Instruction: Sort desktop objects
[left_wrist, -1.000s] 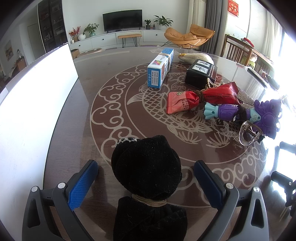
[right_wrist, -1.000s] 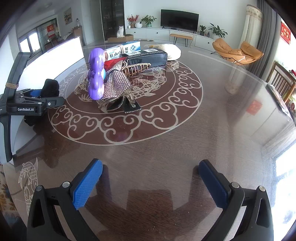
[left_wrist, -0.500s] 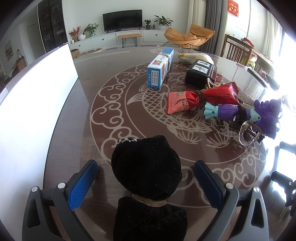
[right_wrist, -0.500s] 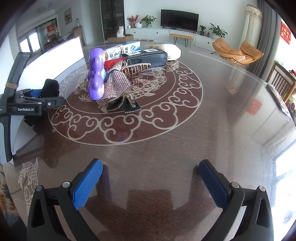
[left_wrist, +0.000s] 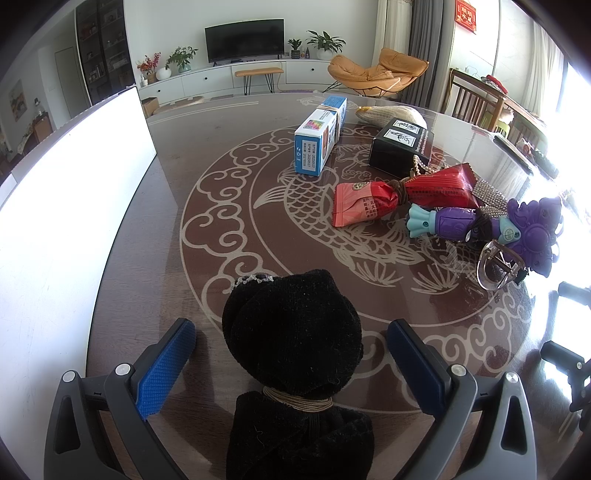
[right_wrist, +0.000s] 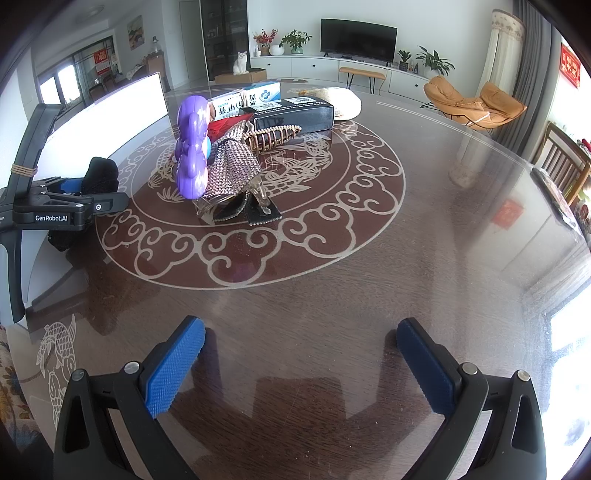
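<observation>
A black fabric bundle, tied with a tan band, lies on the table between the wide-open fingers of my left gripper; neither blue pad touches it. It also shows in the right wrist view. Further off lie a blue and white box, a black box, red snack packets, a purple toy and a rhinestone shoe. My right gripper is open and empty above bare table.
A tall white board stands along the table's left side. A cream pouch lies behind the boxes. A woven hair clip rests by the black box. The round patterned table has an edge at right.
</observation>
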